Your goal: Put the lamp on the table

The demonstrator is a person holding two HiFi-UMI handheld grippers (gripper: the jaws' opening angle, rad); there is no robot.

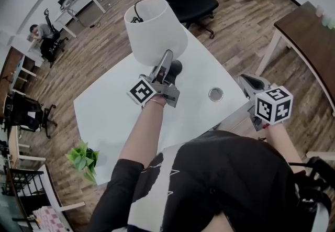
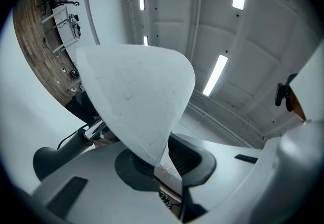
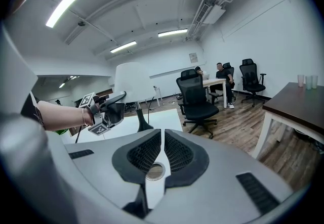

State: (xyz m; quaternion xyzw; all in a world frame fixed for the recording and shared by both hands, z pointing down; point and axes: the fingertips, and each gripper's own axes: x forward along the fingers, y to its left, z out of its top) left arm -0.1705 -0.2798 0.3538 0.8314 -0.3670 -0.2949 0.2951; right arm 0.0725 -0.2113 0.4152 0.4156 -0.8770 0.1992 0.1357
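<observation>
On the table (image 1: 112,113) stands the lamp (image 1: 155,31), left tool (image 1: 168,58) apparently straddling its shade (image 2: 136,96).

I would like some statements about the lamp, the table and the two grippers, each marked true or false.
1. The lamp stands on the white table. True.
2. The lamp's shade is black. False: the shade is white; the base is black.
3. The right gripper grips the lamp. False: the right gripper has its jaws together on nothing, away from the lamp; the left gripper is the one at the shade.
4. A green plant is near a corner of the table. True.
</observation>
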